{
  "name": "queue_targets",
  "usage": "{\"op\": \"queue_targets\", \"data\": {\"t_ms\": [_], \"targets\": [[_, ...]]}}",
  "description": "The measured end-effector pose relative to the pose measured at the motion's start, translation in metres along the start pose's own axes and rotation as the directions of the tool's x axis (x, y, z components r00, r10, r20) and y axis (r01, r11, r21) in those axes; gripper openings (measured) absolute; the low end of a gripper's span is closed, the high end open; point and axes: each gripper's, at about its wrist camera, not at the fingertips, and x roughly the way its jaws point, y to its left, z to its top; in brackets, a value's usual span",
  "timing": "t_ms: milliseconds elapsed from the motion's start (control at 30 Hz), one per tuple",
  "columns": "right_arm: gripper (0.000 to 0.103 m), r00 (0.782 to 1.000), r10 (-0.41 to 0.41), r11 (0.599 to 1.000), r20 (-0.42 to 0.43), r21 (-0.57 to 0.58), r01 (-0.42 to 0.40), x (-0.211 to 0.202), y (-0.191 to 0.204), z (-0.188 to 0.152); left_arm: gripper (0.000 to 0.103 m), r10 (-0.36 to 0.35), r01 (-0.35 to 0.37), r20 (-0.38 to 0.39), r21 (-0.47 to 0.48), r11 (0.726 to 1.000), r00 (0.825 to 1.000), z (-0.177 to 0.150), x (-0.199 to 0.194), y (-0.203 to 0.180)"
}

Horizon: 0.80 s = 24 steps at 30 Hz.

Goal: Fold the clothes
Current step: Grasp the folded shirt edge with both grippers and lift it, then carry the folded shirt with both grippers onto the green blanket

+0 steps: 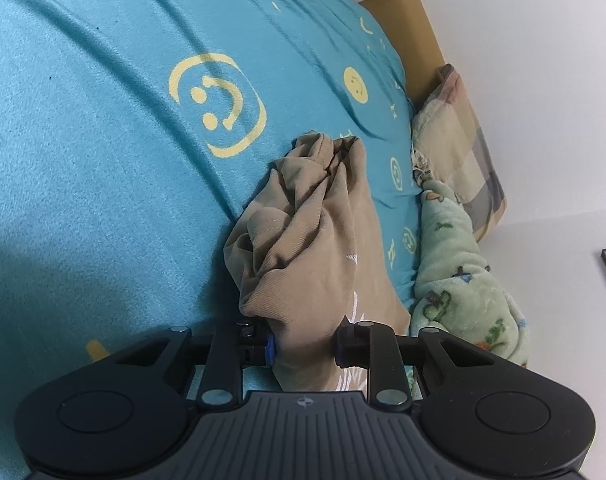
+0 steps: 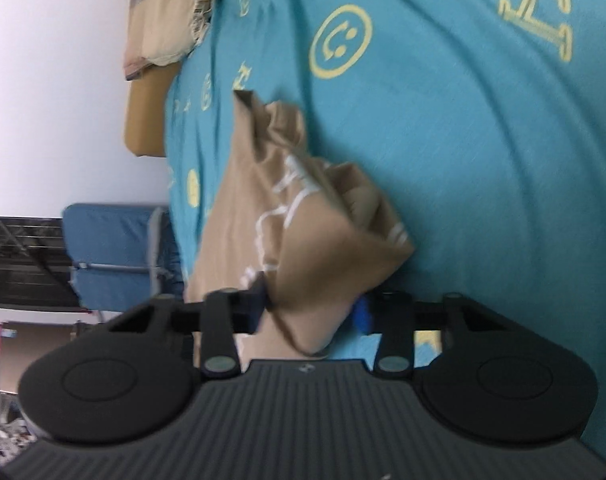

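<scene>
Here, a tan garment point(image 1: 303, 240), bunched and creased, lying on a teal bedsheet point(image 1: 103, 160) printed with yellow smiley faces. White printed lines visible across the cloth in the right wrist view point(image 2: 299, 216). Stretched forward from both tools, long axis running straight away along the fingers of the left tool point(image 1: 305, 344), far end crumpled into a knot toward the pillows. Near end gathered between the fingers of that left tool, narrowed onto a fold of fabric. Same story at the right tool point(image 2: 313, 312): fingers drawn in on a hanging wad of tan cloth, picture somewhat blurred, grip apparently firm. Neither hand clearly nearer; both already on the garment at its near edge, apparently at two separate points. Likely next need: spreading the two gripped points apart crosswise to the long axis, so as to flatten the cloth before any fold. Risk, as a guess: layers pinched together and dragging the whole bundle.

Beyond, a green patterned blanket point(image 1: 463, 264) and a plaid pillow point(image 1: 459, 148) beside the white wall point(image 1: 543, 40). Off the bed edge, a blue folding chair point(image 2: 111, 256).
</scene>
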Motion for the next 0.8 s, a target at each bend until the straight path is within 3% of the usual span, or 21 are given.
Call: {"op": "queue_targets", "data": {"t_ms": [100, 300, 400, 600, 800], "targets": [[0.023, 1.000, 0.008, 0.999, 0.026, -0.051, -0.007, -0.005, 0.007, -0.003, 0.025, -0.018, 0.018, 0.000, 0.008, 1.000, 1.000, -0.001, -0.005, -0.003], [0.021, 0.993, 0.074, 0.991, 0.092, -0.116, -0.063, -0.045, 0.018, -0.014, 0.024, -0.052, 0.052, -0.002, 0.104, 0.993, 0.999, -0.016, -0.039, -0.030], [0.021, 0.985, 0.098, 0.987, 0.140, -0.142, -0.078, -0.085, 0.021, -0.020, 0.024, -0.101, 0.104, -0.039, 0.101, 0.989, 0.994, -0.028, -0.060, -0.048], [0.021, 0.962, 0.156, 0.978, 0.225, -0.172, -0.118, -0.167, 0.032, -0.024, 0.024, -0.185, 0.206, -0.142, 0.157, 0.966, 0.973, -0.068, -0.086, -0.109], [0.021, 0.923, 0.192, 0.970, 0.333, -0.205, -0.128, -0.244, 0.038, 0.009, 0.024, -0.210, 0.273, -0.265, 0.232, 0.933, 0.941, -0.120, -0.062, -0.189]]}}
